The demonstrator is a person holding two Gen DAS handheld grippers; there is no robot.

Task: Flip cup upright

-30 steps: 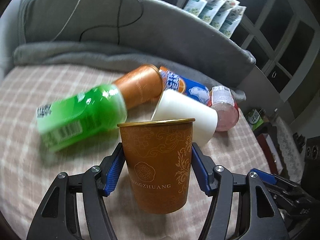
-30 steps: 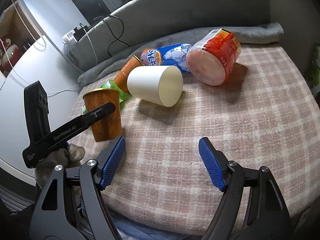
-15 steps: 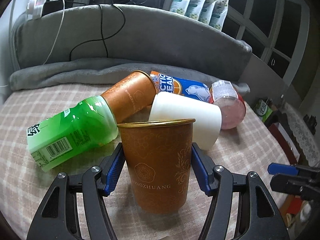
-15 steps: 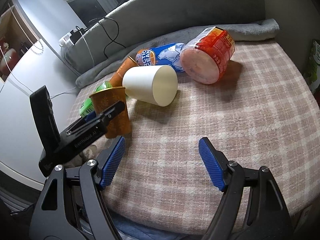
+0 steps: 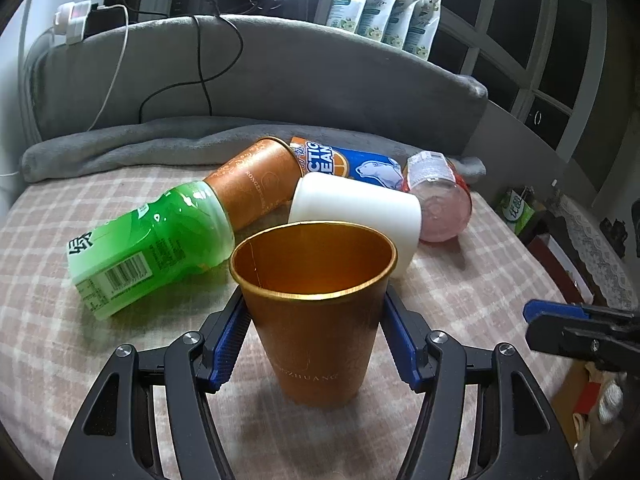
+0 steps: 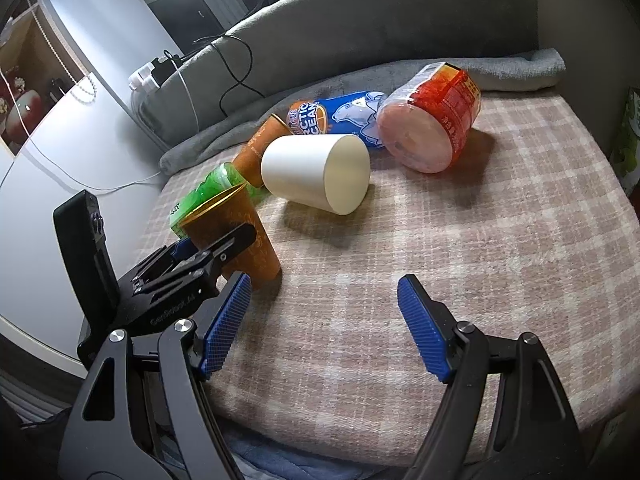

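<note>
Here we are holding the left gripper around the brown cup, its blue pads sitting right at the cup's sides, though we cannot tell whether they are pressing or just clear of the wall. The cup is standing upright, mouth up, on the checked bed cover. Our right gripper is hanging wide open with nothing between its pads, just right of the cup and low over the cover. Behind the cup a green bottle is lying on its side, its neck end hidden in the mouth of a second brown cup, also lying down. A white cup is lying just beyond, with a blue can and a red-lidded jar on their sides farther back, against a rolled grey blanket.
</note>
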